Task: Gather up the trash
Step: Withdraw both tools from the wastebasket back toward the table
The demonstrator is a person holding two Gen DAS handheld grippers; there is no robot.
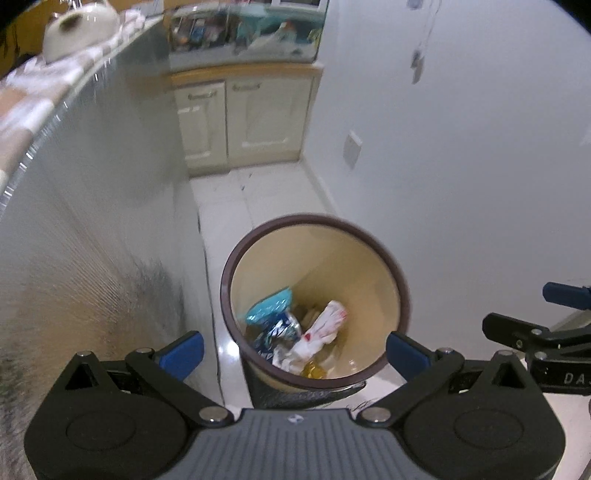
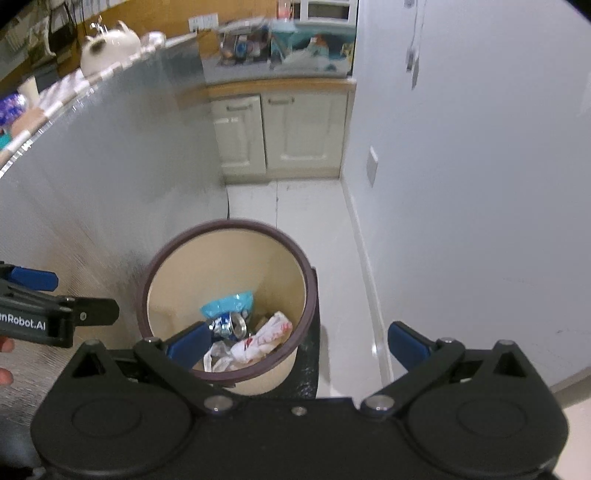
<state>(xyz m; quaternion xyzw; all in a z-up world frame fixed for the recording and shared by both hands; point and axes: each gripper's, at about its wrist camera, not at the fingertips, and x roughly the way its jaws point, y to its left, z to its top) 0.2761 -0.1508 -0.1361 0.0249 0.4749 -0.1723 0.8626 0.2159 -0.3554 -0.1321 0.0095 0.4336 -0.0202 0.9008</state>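
So both grippers are hanging over the trash bin with nothing in them. The left gripper has its blue fingers spread wide, and from its camera the bin's open mouth sits right between them, just ahead. The right gripper is spread wide too; its left finger overlaps the near rim of the bin, while the other one sits off to the bin's right over bare floor.

Down inside the bin: a crumpled white wrapper with red print, a crushed blue-and-silver can, a teal packet behind that, plus something yellowish at the near edge.

Left of the bin there's a tall frosted, ribbed panel, nearly touching it. On top of that sits a white teapot. Past the bin, cream cabinet doors stand at the far end, and a plain wall runs along the bin's right.
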